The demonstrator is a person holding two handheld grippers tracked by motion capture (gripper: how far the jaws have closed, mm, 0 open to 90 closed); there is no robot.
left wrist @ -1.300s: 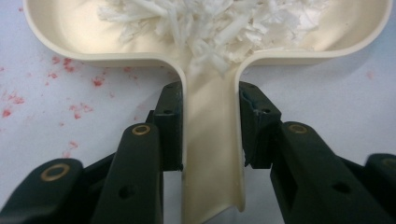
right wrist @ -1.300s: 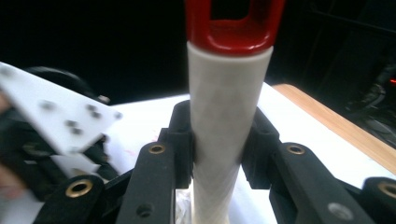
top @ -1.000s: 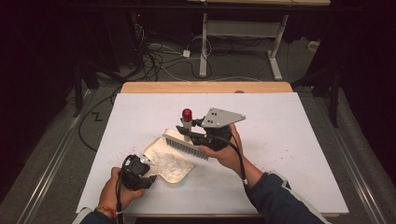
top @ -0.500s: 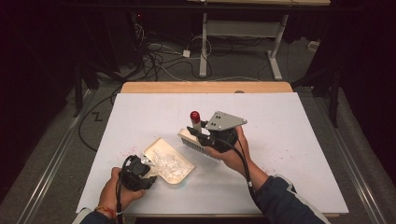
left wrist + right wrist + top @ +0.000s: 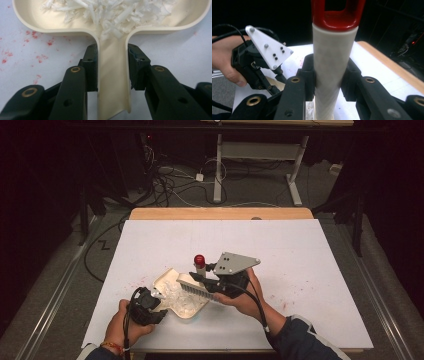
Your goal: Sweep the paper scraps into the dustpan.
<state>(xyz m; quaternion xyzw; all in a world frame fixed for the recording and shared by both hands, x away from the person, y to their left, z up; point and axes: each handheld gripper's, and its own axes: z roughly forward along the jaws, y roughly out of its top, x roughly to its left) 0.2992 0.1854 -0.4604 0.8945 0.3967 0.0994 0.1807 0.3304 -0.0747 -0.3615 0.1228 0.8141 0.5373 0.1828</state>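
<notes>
A cream dustpan (image 5: 167, 279) lies on the white table sheet and holds a heap of white shreds (image 5: 184, 301). My left gripper (image 5: 153, 296) is shut on the pan's handle (image 5: 113, 82), one pad against each side, and the shreds (image 5: 112, 12) lie just ahead. My right gripper (image 5: 209, 281) is shut on the white handle (image 5: 334, 62) of a brush whose red end (image 5: 199, 259) points up. The brush head (image 5: 196, 287) hangs at the pan's far right rim, bristles down. In the right gripper view the left gripper (image 5: 259, 67) sits at the left.
Small red specks (image 5: 142, 282) dot the white sheet (image 5: 300, 250) around the pan. A bare wooden strip (image 5: 220, 213) runs along the table's far edge. Beyond it are cables (image 5: 170, 180) on the floor and white desk legs (image 5: 218, 165).
My right gripper has brought the brush nearer and lower, from behind the dustpan to its far right rim. The left gripper and the pan have stayed still.
</notes>
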